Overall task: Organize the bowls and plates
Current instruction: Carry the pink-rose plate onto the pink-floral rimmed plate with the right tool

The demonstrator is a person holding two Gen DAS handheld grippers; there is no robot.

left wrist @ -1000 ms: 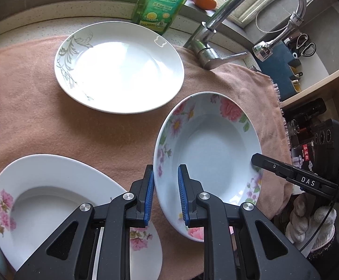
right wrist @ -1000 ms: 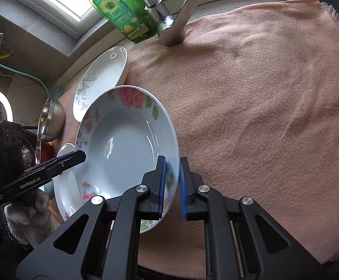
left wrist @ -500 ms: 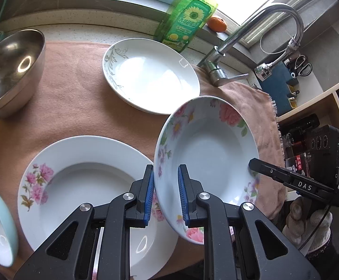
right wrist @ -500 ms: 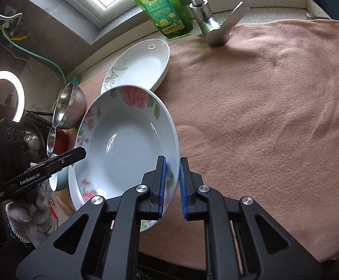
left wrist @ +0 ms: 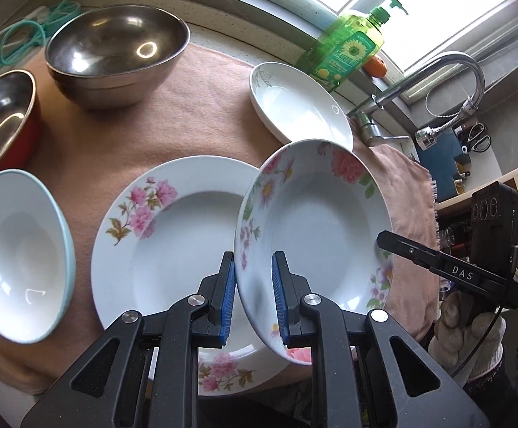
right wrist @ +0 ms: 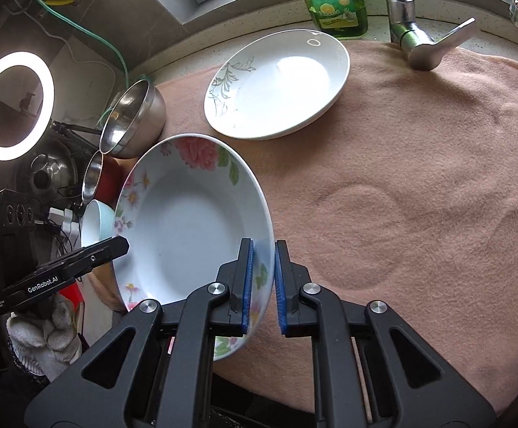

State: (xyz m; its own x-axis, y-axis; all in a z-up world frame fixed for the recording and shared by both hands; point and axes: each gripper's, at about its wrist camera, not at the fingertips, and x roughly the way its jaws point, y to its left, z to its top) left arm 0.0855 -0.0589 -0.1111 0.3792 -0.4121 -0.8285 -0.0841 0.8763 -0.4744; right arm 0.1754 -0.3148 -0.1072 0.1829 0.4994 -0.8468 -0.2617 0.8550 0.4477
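Floral plate (left wrist: 316,221) tilted, lifted over rimmed floral plate (left wrist: 173,235) at table near edge | left tool (left wrist: 253,290) and right tool (right wrist: 261,281) both pinching its opposite rims | leaf-patterned plate (right wrist: 276,82) by far edge

The left gripper (left wrist: 253,292) is matte black, with two angular arms pierced by triangular cut-outs and joined by round silver screws; its fingers (left wrist: 227,297) carry ribbed blue pads. The right gripper (right wrist: 261,287) is built the same way, black frame and blue pads alike. Seen from across, one finger reads "DAS" in white, the other "GenRobot.AI" (with smaller print beneath, too small to read). Each rig has a black box with three round ports, and a white knitted glove (left wrist: 466,331) covers each hand.
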